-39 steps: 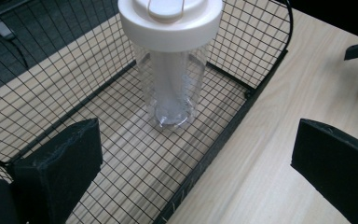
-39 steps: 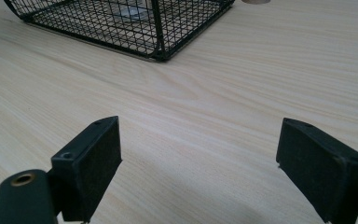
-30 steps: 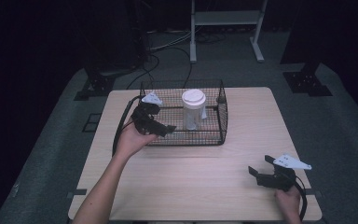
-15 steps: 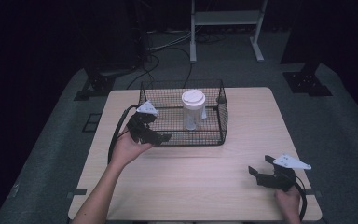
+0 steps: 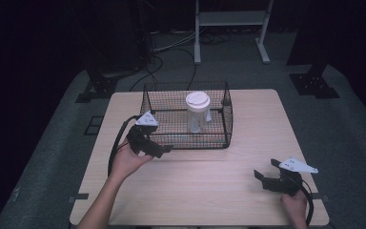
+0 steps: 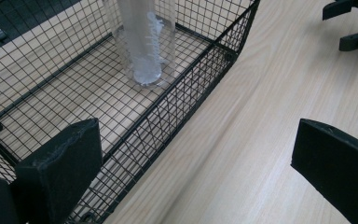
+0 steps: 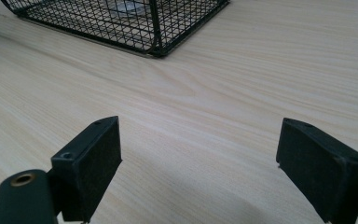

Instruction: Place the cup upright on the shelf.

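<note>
A black wire basket (image 5: 228, 114) stands at the middle back of the wooden table (image 5: 205, 191). Inside it a clear plastic jar (image 5: 197, 113) with a white lid stands upright. My left gripper (image 5: 164, 150) is open at the basket's front left corner, just outside the front wall. In the left gripper view its jaws (image 6: 196, 172) spread wide, one over the basket (image 6: 177, 112) and one over bare wood, with the jar (image 6: 142, 46) beyond. My right gripper (image 5: 265, 172) rests open near the front right of the table, jaws (image 7: 214, 163) holding nothing, the basket (image 7: 158, 28) far ahead.
A white metal stand (image 5: 228, 28) and black cables (image 5: 167, 52) lie on the dark floor behind the table. A wide stretch of bare wood lies between the two grippers. The right gripper (image 6: 354, 23) appears at the upper right of the left gripper view.
My left gripper has drawn back from the basket's left side toward the front edge of the table and lowered. The right gripper and the jar have not moved.
</note>
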A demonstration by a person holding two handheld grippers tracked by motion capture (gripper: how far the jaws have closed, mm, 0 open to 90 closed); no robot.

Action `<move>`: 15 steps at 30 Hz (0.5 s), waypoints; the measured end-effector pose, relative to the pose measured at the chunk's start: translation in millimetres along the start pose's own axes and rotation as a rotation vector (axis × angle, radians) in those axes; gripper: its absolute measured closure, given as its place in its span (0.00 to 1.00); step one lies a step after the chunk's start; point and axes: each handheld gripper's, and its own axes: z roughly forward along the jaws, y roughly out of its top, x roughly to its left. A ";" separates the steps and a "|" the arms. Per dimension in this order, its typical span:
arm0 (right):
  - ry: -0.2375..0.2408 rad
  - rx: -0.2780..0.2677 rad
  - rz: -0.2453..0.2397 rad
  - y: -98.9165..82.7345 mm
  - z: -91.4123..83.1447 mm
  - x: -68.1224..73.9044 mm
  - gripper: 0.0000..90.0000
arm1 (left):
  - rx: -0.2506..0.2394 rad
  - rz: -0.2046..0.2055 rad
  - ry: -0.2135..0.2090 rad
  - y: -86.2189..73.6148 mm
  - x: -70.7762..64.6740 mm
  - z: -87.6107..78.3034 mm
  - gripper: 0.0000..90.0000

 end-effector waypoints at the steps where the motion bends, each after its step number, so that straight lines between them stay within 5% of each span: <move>1: 0.000 0.000 -0.001 0.0 0.0 0.0 0.14 | 0.002 0.002 0.000 -0.9 -0.3 0.6 0.01; 15: 0.001 0.001 -0.004 0.0 0.0 0.3 0.14 | -0.015 0.009 0.006 -17.5 -10.0 -1.4 0.01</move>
